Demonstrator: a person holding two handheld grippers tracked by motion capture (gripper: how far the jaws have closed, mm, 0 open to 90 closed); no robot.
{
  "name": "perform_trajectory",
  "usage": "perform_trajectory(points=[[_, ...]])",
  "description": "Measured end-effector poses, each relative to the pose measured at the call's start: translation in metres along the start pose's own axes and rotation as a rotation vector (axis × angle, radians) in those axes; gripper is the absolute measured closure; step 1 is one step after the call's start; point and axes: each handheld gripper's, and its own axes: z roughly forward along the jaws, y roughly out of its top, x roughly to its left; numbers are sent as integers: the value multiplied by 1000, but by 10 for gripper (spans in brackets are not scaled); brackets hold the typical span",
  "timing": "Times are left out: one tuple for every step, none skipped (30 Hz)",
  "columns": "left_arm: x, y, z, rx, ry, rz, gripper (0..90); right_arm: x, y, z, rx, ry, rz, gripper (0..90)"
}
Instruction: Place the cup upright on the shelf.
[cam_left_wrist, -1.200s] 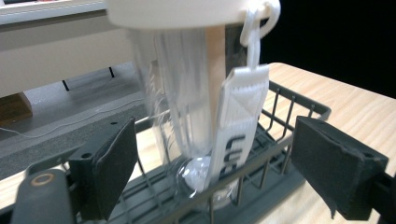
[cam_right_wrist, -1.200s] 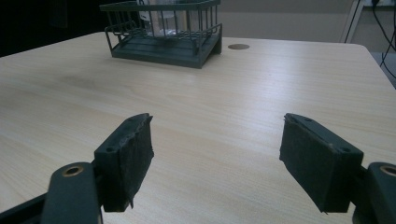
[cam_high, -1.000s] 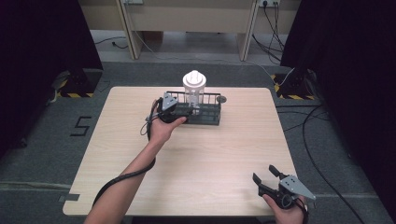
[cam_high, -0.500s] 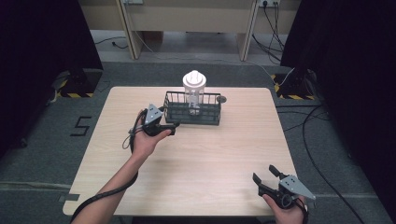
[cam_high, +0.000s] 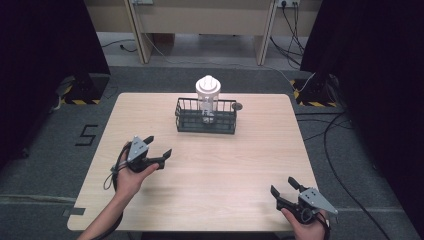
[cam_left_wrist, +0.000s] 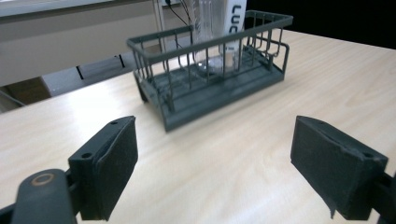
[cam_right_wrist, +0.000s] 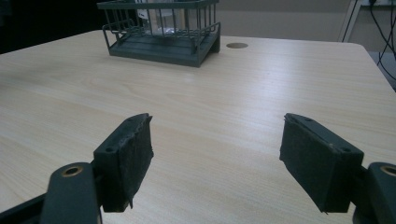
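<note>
Left claw (cam_high: 157, 146), released, sits well apart from wire basket (cam_high: 205, 121) ahead.

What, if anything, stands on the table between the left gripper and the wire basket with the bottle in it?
Nothing visible does. Bare tabletop lies between the open left gripper and the wire basket; the left gripper view shows clear wood up to the basket's near corner. The bottle stands inside it.

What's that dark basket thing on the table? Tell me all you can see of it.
The wire basket is a dark grey, rectangular rack with thin upright bars, a rail round the top and a slatted floor; it looks like coated metal. It sits flat on the far middle of the wooden table, holding an upright clear bottle with a white cap. Neither gripper touches it.
</note>
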Motion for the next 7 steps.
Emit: perform_trajectory(points=[[-1,-5,-7,1,4,-1,144,0,0,0,2,0,1,256],[-2,-10,-13,6,-3,-9,144,0,0,0,2,-1,1,256],[-2,-10,-13,6,-3,-9,144,0,0,0,1,-1,-1,256],[-4,-19,-26,9,-1,-25,144,0,0,0,1,-1,-1,256],[-5,-24,-32,12,4,-32,144,0,0,0,3,-1,-1,256],[-5,-24,-32,12,4,-32,145,0,0,1,0,-1,-1,255],[-5,-29,-38,9,15,-38,145,0,0,0,2,0,1,255]])
